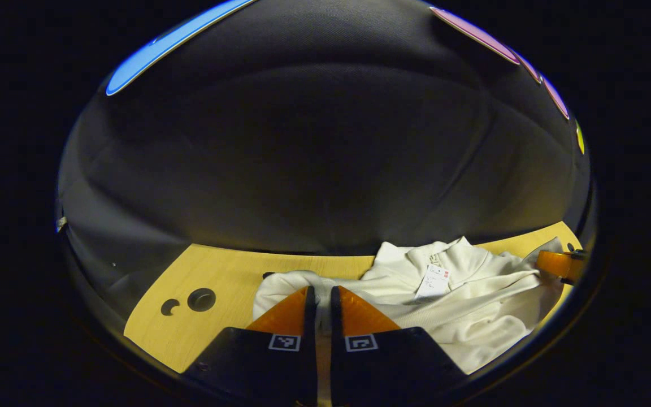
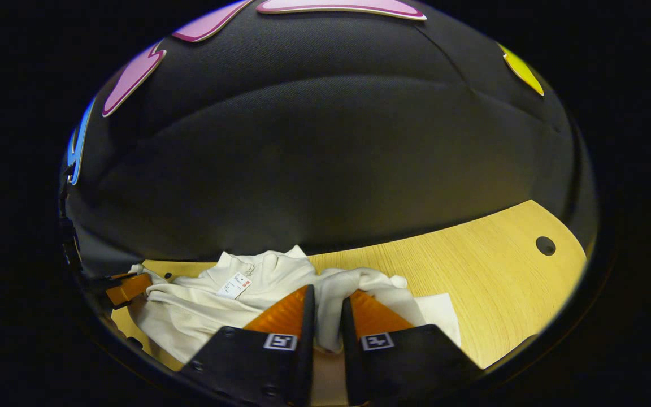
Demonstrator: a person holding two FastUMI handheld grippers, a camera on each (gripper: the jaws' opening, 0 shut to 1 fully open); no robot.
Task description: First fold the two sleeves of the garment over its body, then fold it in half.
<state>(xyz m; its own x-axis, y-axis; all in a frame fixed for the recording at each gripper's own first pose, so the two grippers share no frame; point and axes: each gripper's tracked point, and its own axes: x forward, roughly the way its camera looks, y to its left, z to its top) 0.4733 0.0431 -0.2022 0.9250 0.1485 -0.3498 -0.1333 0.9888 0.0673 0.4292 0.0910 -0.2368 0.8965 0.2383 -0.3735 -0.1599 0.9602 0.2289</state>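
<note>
On the wooden table (image 2: 489,265), white garment (image 1: 472,294) lies rumpled, collar toward booth wall. Left gripper (image 1: 323,297) nearly closed, pinching a fold of cloth. Right gripper (image 2: 328,305) clamped on a bunched sleeve (image 2: 359,280), cloth between both fingers.

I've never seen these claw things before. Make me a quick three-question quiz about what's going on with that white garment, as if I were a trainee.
1. True or false: the left claw is closed on cloth of the white garment.
2. What hangs near the garment's collar? A) a paper tag B) a belt C) a hanger
3. Fill in: the garment lies on a light ____ table.

Key:
1. True; the right claw also pinches a bunched fold between its fingers.
2. A, the paper tag.
3. Wooden; the tabletop has round holes in it.
</note>
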